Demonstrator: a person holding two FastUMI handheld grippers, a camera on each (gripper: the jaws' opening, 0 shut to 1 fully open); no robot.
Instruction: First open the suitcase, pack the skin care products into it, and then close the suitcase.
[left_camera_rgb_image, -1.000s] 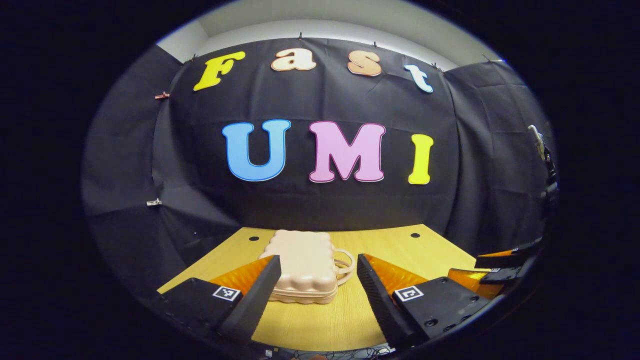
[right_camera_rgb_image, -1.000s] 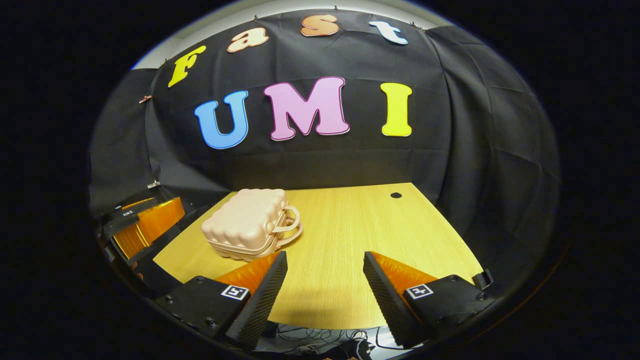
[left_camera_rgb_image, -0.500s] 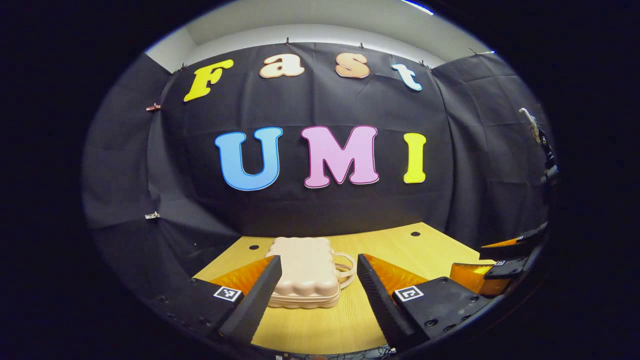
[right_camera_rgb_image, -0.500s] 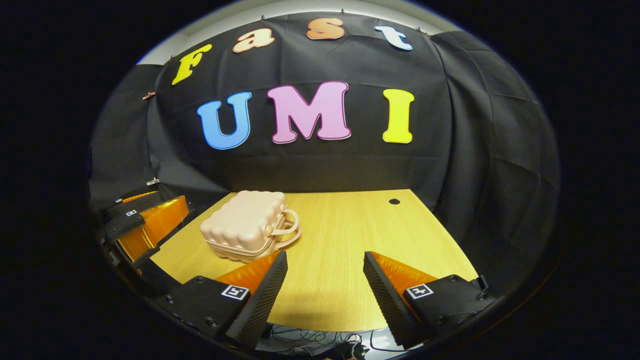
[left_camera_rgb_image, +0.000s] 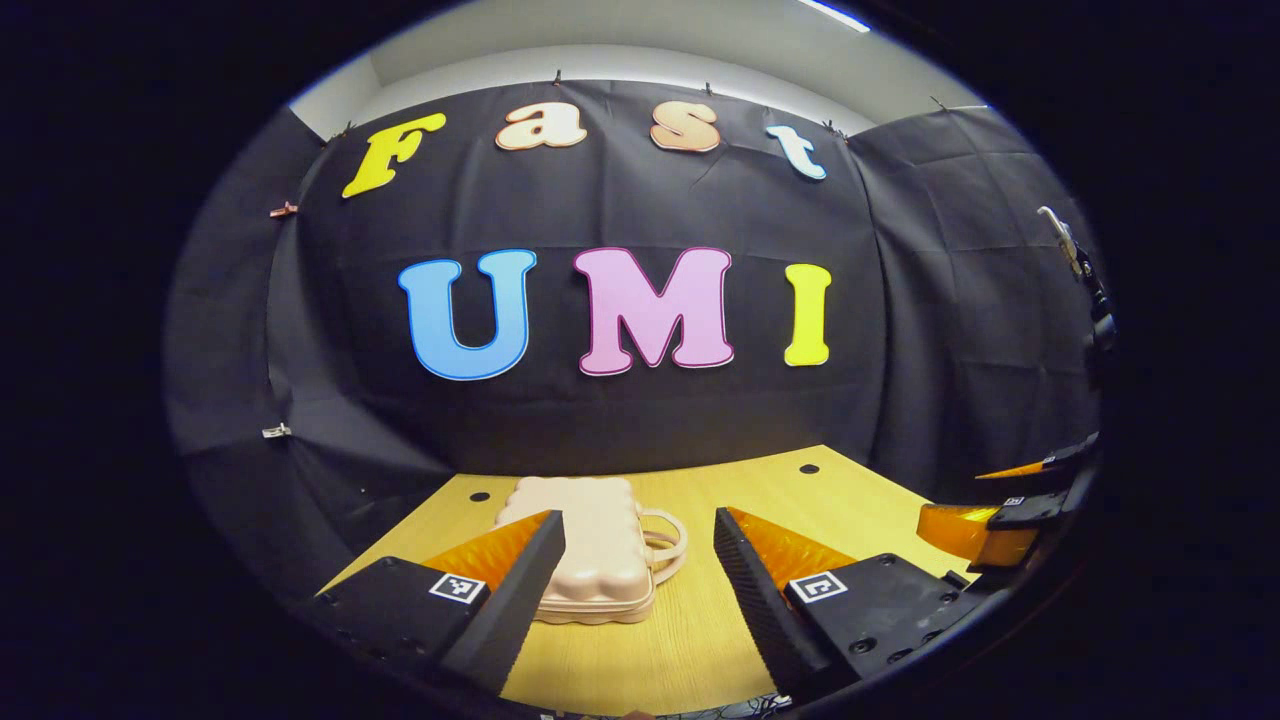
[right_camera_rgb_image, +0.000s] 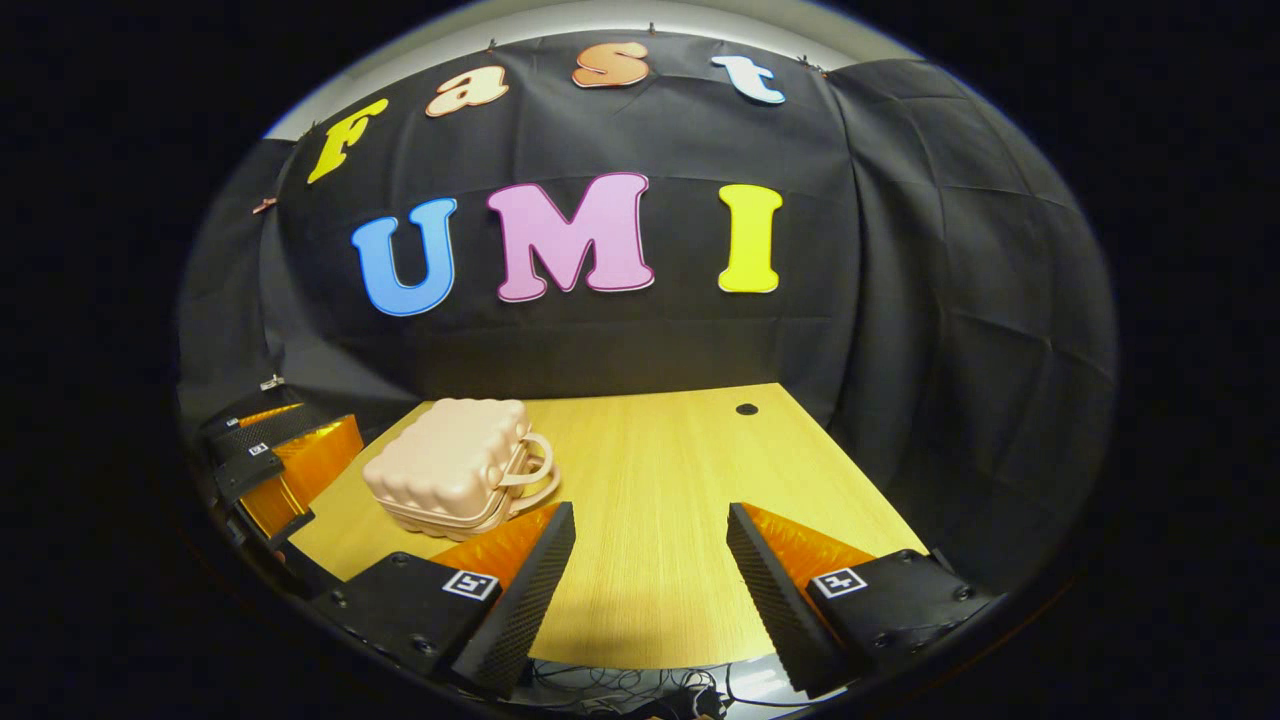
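Observation:
A small pale pink hard-shell suitcase (left_camera_rgb_image: 595, 550) lies flat and closed on the wooden table (left_camera_rgb_image: 690, 640), its handle (left_camera_rgb_image: 665, 545) pointing right. My left gripper (left_camera_rgb_image: 638, 575) is open just short of it, the left finger overlapping the case's near corner in the view. In the right gripper view the suitcase (right_camera_rgb_image: 450, 475) lies to the left, and my right gripper (right_camera_rgb_image: 650, 575) is open over bare table with nothing between its fingers. The left gripper (right_camera_rgb_image: 275, 465) shows at the left edge there; the right gripper (left_camera_rgb_image: 1010, 510) shows at the right edge of the left gripper view.
The table (right_camera_rgb_image: 680, 480) has a round cable hole (right_camera_rgb_image: 746, 409) near its back right corner and holes (left_camera_rgb_image: 480, 496) at the back. Black cloth walls close the booth behind and on both sides. Cables (right_camera_rgb_image: 640, 690) hang below the table's near edge.
Both views have shifted slightly rightward, so the suitcase sits a little further left in each. The grippers stay open and the suitcase has not moved.

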